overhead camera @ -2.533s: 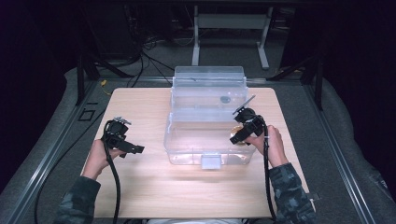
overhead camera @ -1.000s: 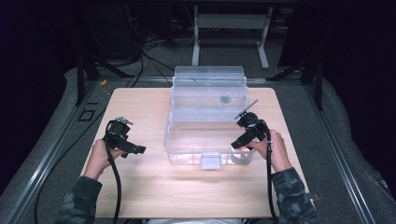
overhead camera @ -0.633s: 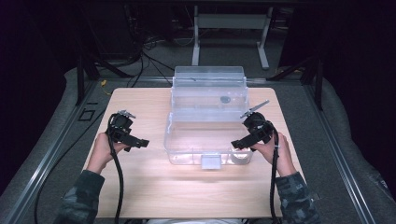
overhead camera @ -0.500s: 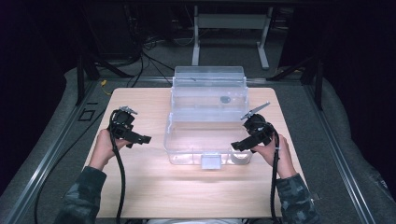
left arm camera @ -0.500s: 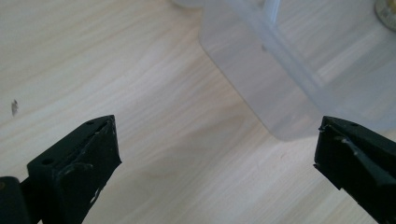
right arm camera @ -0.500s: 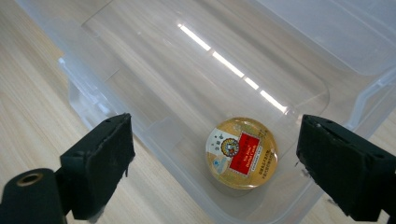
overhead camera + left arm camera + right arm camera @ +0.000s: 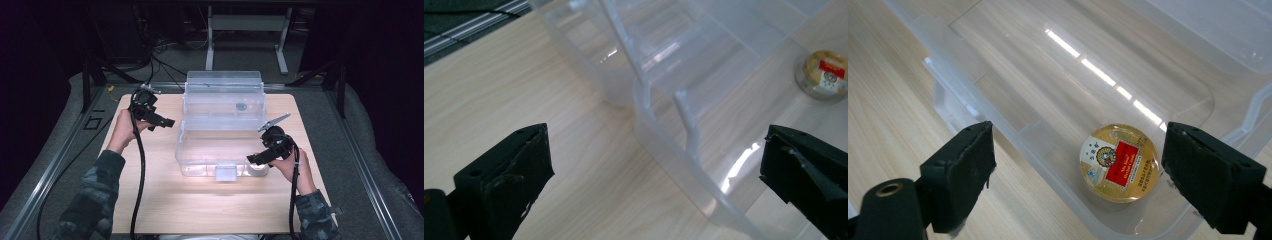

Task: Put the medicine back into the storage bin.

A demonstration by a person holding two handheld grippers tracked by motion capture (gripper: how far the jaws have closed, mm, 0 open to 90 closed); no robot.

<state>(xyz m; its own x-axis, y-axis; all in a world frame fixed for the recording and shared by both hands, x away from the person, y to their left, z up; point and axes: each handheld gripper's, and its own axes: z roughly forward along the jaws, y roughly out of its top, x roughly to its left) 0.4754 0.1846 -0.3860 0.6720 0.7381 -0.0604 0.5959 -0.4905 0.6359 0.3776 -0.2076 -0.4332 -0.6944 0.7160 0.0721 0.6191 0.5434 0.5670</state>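
Near the table's right edge, the right gripper (image 7: 1075, 175) hangs jaws wide over a small round tin (image 7: 1119, 162) in the clear bin (image 7: 200, 150); looks light and slick, so I'd pinch its sides. Left gripper (image 7: 651, 165) is spread too.

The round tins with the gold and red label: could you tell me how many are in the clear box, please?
1. The round tin lies flat on the floor of the clear box, near its front right corner, close to the right gripper. None other is visible through the clear walls.
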